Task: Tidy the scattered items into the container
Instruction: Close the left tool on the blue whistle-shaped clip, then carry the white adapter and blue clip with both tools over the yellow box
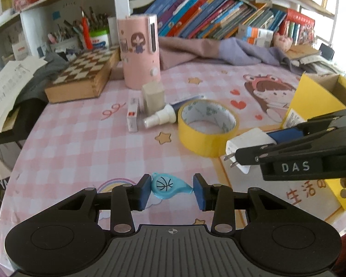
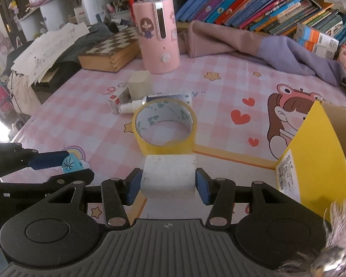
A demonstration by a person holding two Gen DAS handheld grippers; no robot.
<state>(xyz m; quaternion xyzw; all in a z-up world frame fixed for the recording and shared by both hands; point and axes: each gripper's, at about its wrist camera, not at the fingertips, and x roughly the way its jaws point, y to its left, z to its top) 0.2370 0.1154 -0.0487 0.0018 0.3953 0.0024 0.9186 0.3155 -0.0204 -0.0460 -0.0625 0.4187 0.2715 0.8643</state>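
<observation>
In the left wrist view, the left gripper (image 1: 170, 190) is pinching a small light-blue whistle (image 1: 167, 185) printed with a basketball; its blue pads (image 1: 144, 192) are pressing on both ends of it, jaws partly closed, and the whistle is sitting just above the pink checked tablecloth (image 1: 80, 138); to the right, the right gripper (image 1: 249, 150) is reaching in from the edge, clamping a white charger plug (image 1: 246, 149) whose two metal prongs are pointing left; beyond it a yellow tape roll (image 1: 207, 127) is lying flat on the cloth, with a white spray bottle (image 1: 160, 116) lying on its side just beside it, a small red-and-white box (image 1: 133, 116) next to that, and a beige block (image 1: 153, 98) standing upright behind; a pink cylinder (image 1: 140, 50) with a cartoon girl is standing further back beside a wooden chessboard box (image 1: 80, 76); the yellow cardboard box (image 1: 311, 101) is sitting open at the right edge.

In the right wrist view, the right gripper (image 2: 168, 184) is gripping the white charger plug (image 2: 168, 175) between its blue pads (image 2: 201, 187), jaws partly closed on its sides; the tape roll (image 2: 165, 124) is lying just beyond it; the yellow cardboard box (image 2: 311, 143) is standing open to the right, well apart from the plug; at the left the left gripper (image 2: 67, 165) is holding the blue whistle (image 2: 70, 165) above the cloth.
</observation>
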